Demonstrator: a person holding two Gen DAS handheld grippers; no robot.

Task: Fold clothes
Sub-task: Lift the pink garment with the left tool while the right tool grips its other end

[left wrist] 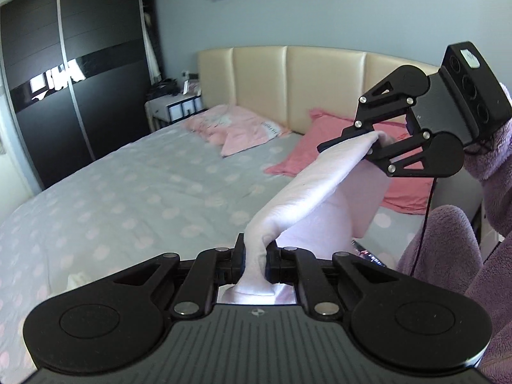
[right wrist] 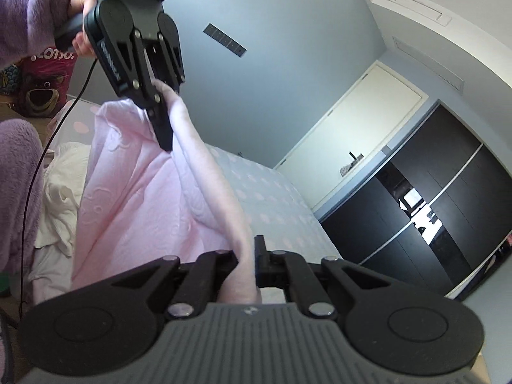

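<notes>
Both sets of tongs are clamped on one pale pink garment (left wrist: 307, 188), which hangs stretched between them above a bed (left wrist: 134, 192) with a dotted grey sheet. In the left wrist view, the left tongs (left wrist: 256, 256) pinch a gathered edge of the cloth between their closed jaws, and the fabric runs up and away from them to the right tongs (left wrist: 345, 142), which grip its far end with jaws pressed together on it. A hand in a fluffy lilac sleeve (left wrist: 489, 147) holds the right tool. Beyond the left tongs, at the head of the bed, lie a pale pink pillow (left wrist: 236, 128) and a deeper pink pillow (left wrist: 323, 147) against a cream padded headboard (left wrist: 288, 76); a dark wardrobe (left wrist: 76, 80) stands off to the left of them.

In the right wrist view, the right tongs (right wrist: 248, 256) bite a rolled edge of the same pink garment (right wrist: 134, 192), and the left tongs (right wrist: 168, 140) grip it ahead and to the left (a bare hand (right wrist: 81, 0) shows at that tool's handle). The body of the cloth, quilted in texture, drapes down below the left tongs. A heap of white fabric (right wrist: 60, 192) lies on the bed to the left of the hanging garment.
</notes>
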